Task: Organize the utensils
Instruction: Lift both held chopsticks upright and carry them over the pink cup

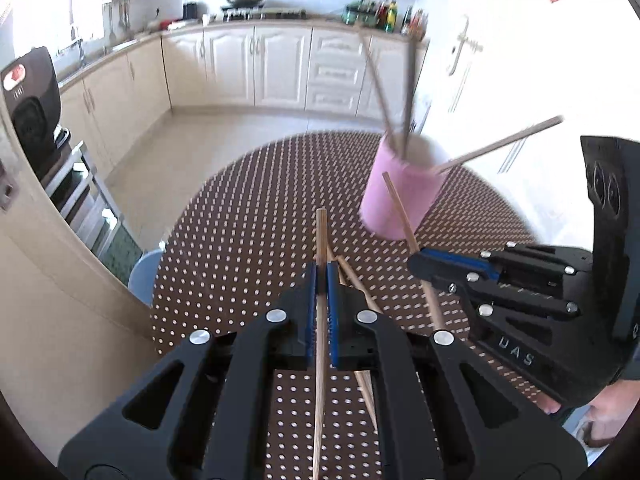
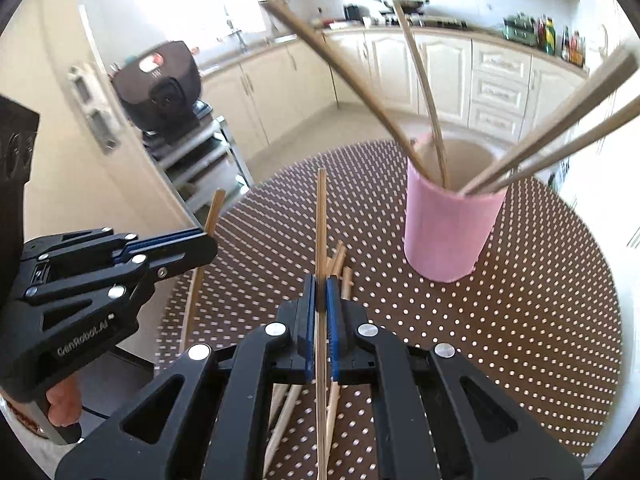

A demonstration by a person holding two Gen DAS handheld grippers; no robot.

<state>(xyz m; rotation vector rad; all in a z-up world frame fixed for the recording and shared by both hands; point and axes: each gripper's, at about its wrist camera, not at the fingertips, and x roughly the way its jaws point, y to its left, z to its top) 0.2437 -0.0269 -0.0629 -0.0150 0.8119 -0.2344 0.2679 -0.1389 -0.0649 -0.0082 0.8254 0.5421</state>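
Chopsticks are the task's things, and one is clamped in each pair of tongs.

Left wrist view: the left tongs [image 1: 322,276] are closed tight on a single wooden chopstick [image 1: 321,236], whose long axis runs straight ahead between the blue pads [image 1: 309,292]. The pink cup [image 1: 400,196] stands ahead and to the right of this tip, on the dotted brown desk [image 1: 248,220]. The right tongs [image 1: 418,262], likewise closed on a chopstick [image 1: 398,208], sit just beside the cup's base and are judged the nearer. Loose chopsticks [image 1: 356,280] lie on the desk under the left tongs.

Right wrist view: the right tongs [image 2: 321,288] pinch a pale, slim, square-ended chopstick [image 2: 321,216] pointing ahead; the pink cup [image 2: 448,232] lies ahead-right, near. Five chopsticks [image 2: 432,92] already lean out of the cup, splayed left and right. The left tongs [image 2: 200,248], well left of the cup, grip their chopstick [image 2: 214,212] steeply tilted. More loose chopsticks [image 2: 340,260] lie on the desk [image 2: 520,300], left of the cup.
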